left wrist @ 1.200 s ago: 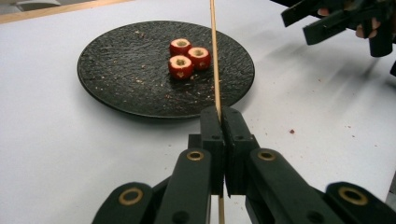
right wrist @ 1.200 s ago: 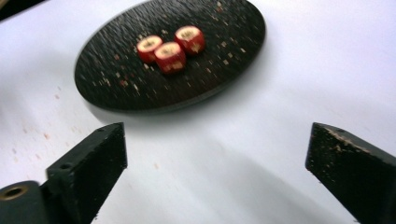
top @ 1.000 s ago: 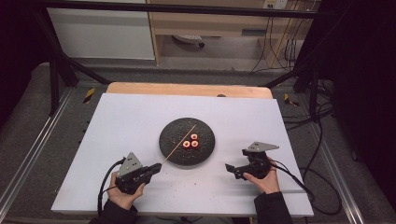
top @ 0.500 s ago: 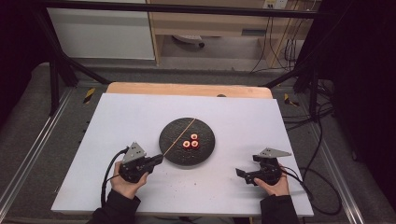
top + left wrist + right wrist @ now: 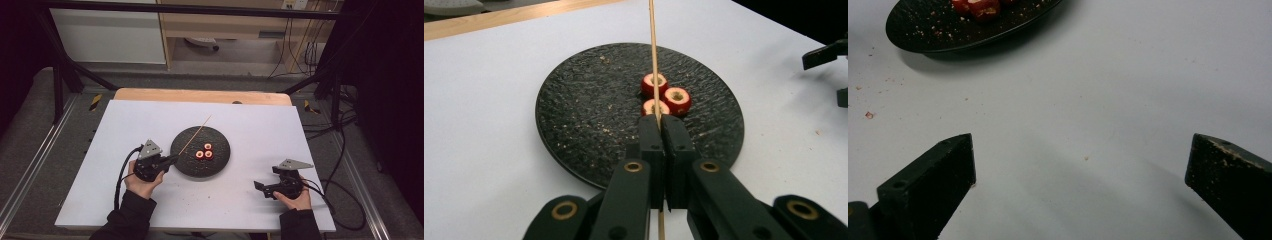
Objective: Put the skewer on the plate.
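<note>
Now left claw (gripping skewer) sits higher.

- A white table carries everything; a wooden edge shows along its far side
- A black round plate lies near the middle of the table
- Three red fruit pieces sit close together on the plate, right of its middle
- Crumbs are scattered over the plate, and a few specks lie on the white top beside it
</note>
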The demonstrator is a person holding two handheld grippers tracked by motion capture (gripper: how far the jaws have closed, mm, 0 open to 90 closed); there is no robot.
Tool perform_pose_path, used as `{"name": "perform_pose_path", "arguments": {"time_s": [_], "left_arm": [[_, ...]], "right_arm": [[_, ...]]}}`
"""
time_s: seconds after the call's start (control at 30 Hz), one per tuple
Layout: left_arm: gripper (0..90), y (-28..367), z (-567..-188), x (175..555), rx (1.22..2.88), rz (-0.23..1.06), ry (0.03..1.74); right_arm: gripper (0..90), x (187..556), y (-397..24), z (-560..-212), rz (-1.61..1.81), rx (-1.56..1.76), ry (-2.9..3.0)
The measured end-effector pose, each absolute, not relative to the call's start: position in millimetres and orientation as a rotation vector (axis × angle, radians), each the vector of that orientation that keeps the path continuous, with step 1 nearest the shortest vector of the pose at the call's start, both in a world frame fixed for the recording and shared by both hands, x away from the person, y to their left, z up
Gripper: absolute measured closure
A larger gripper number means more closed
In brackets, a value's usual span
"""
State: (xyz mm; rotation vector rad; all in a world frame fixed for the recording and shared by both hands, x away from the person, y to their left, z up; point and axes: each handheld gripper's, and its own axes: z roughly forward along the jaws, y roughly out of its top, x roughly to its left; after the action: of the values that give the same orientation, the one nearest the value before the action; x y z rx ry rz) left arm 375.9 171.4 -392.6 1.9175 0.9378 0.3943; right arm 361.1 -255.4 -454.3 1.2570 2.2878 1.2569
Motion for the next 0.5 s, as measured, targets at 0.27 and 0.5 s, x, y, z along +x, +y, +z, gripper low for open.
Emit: {"name": "perform_pose_path", "arguments": {"time_s": [0.27, 0.5], "left_arm": [[88.1, 162.0, -395.3, 392.7, 1.938, 0.413, 0.98], [88.1, 154.2, -406.4, 408.4, 1.956, 0.425, 1.036]], "right_arm": [[1.2, 361.1, -256.1, -454.9, 1.256, 1.244, 2.292], [1.1, 360.5, -256.1, -455.0, 1.252, 1.236, 2.301]]}}
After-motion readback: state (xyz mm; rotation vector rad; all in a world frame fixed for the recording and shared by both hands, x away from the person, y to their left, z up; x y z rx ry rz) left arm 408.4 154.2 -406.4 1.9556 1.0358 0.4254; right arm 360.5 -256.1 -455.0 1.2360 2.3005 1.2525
